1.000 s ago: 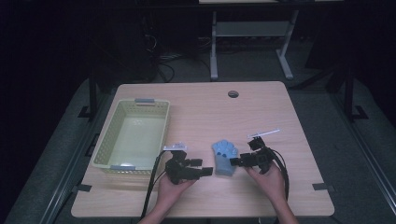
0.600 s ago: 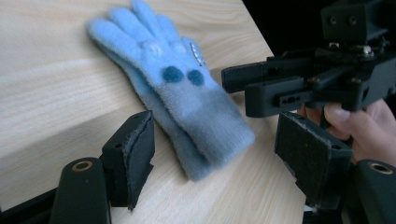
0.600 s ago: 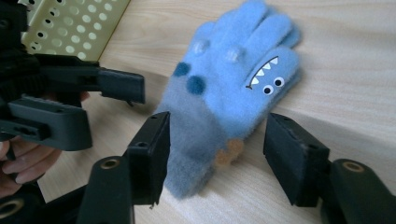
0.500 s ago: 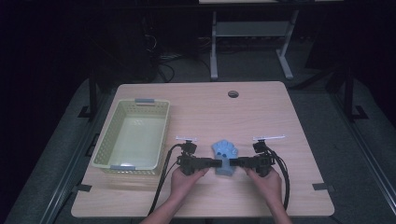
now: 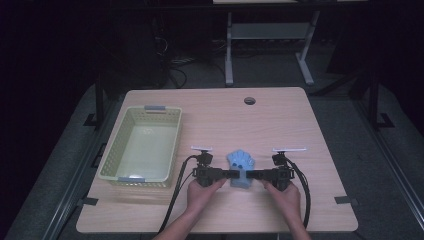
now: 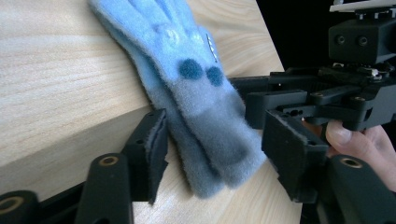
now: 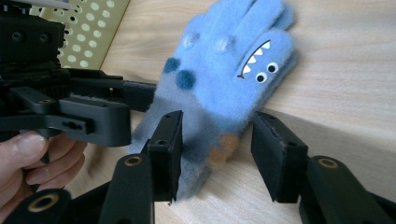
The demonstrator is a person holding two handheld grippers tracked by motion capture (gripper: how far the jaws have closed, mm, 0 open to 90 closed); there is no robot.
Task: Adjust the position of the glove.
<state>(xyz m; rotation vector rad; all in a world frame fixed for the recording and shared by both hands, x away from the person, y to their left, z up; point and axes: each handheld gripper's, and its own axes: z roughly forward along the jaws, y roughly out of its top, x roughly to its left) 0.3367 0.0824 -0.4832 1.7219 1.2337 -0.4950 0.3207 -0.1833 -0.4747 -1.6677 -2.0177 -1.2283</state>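
A fuzzy blue glove [image 5: 241, 166] with a monster face lies flat on the wooden table [image 5: 220, 120], cuff toward the person. My left gripper [image 5: 229, 174] comes in from the left and my right gripper [image 5: 252, 175] from the right, meeting at the cuff. In the left gripper view the glove [image 6: 187, 79] has its grey cuff between the open jaws of the left gripper [image 6: 219, 154], with gaps on both sides. In the right gripper view the glove [image 7: 233, 70] also lies between the open jaws of the right gripper [image 7: 223, 144], cuff end nearest.
A pale yellow-green perforated basket [image 5: 119, 145] stands at the table's left, with nothing in it; its corner [image 7: 88, 28] shows behind the left gripper [image 7: 70, 107]. A round cable hole [image 5: 249, 101] sits near the far edge. The right gripper [image 6: 327, 98] is close opposite.
Both grippers have swung level and closed in on the glove's cuff from opposite sides. The glove has hardly shifted.
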